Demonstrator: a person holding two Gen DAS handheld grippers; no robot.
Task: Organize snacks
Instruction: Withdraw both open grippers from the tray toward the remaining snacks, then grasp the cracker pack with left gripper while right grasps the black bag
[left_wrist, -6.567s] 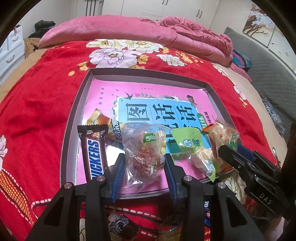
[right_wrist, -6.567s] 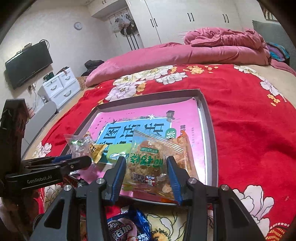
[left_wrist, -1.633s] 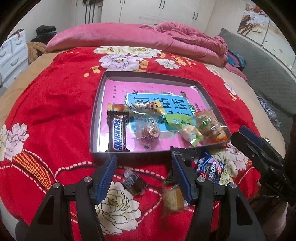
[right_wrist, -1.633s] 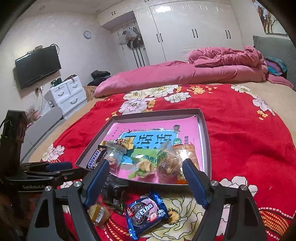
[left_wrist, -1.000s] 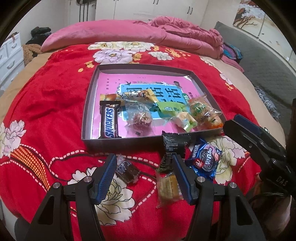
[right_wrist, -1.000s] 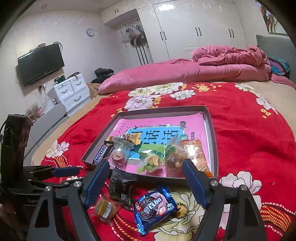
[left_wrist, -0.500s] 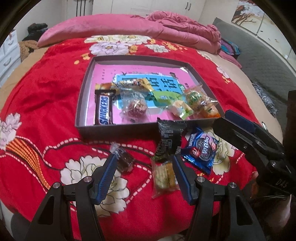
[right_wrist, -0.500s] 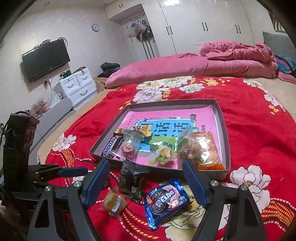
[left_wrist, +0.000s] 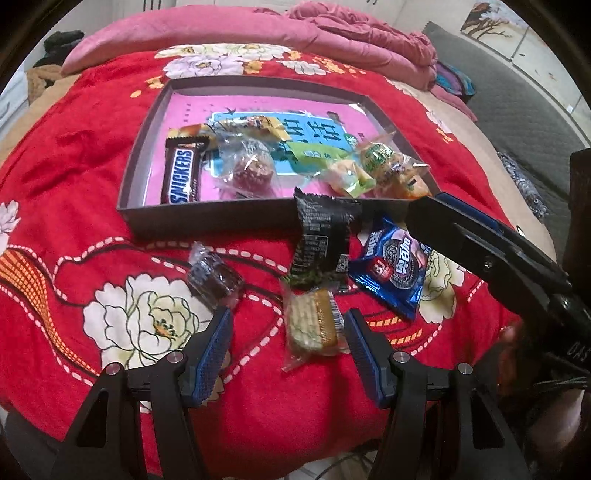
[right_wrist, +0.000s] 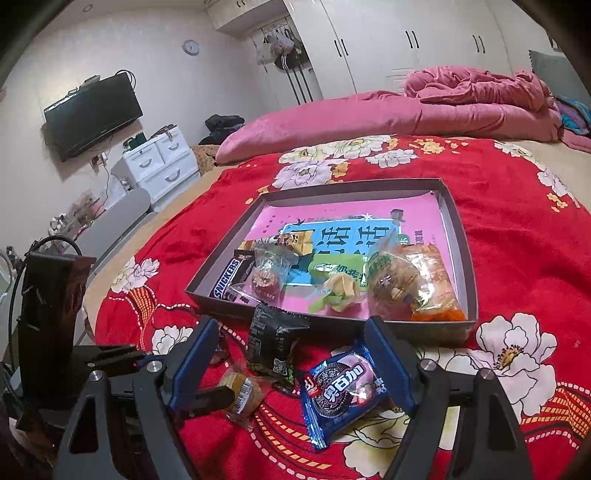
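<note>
Both tongs gape empty near the bed's edge — left tongs (left_wrist: 288, 332) over a yellow biscuit (left_wrist: 312, 325), right tongs (right_wrist: 291, 354) over the blue cookie pack (right_wrist: 341, 389).

The left wrist view looks steeply down from close over the bedspread (left_wrist: 55, 177); the right wrist view tilts less, taking in wardrobes (right_wrist: 388, 40) beyond; both share the tray (left_wrist: 207, 221) (right_wrist: 469, 258) and loose snacks before it.

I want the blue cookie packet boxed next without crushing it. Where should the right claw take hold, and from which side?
Grip the blue cookie packet across its puffed middle, coming down from above. It lies flat on the red blanket, tilted, clear of the black packet; the open right claw probably needs some turning to meet the long edges.
</note>
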